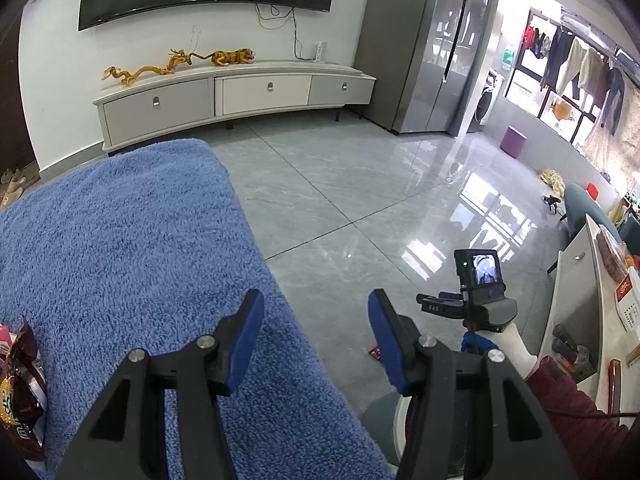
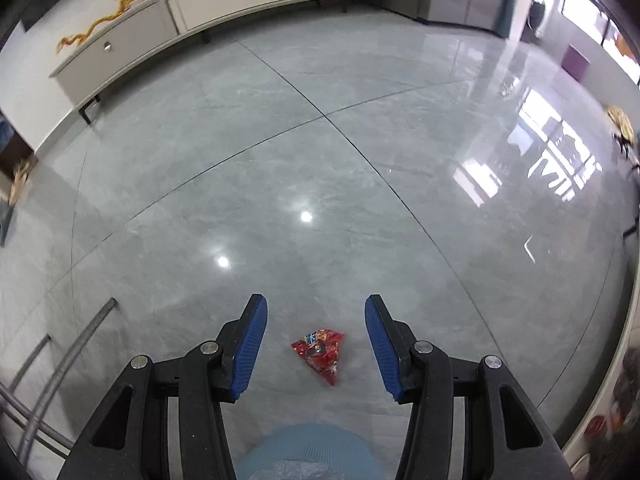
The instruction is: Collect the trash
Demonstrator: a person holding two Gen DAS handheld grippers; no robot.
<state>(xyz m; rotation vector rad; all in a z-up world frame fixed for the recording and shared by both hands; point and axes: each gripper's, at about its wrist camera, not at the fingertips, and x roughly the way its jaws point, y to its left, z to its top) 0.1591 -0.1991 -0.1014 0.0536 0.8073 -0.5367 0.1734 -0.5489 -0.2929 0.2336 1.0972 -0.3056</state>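
Note:
A small red snack wrapper [image 2: 320,354] lies flat on the grey tiled floor. My right gripper [image 2: 316,332] is open and empty, above the floor with the wrapper between its blue fingers in the view. A sliver of the wrapper [image 1: 375,353] shows in the left wrist view beside the right finger. My left gripper [image 1: 316,334] is open and empty, over the edge of a blue towel-covered surface [image 1: 120,248]. A dark brown snack bag [image 1: 20,392] lies at that surface's left edge. The right gripper's body [image 1: 476,304] shows held in a white-gloved hand.
A white TV cabinet [image 1: 240,92] with golden figurines stands against the far wall. A grey fridge [image 1: 432,48] stands at the back right. A white side table [image 1: 588,292] with items is at right. Metal legs [image 2: 60,368] and a pale blue round object [image 2: 304,456] are nearby.

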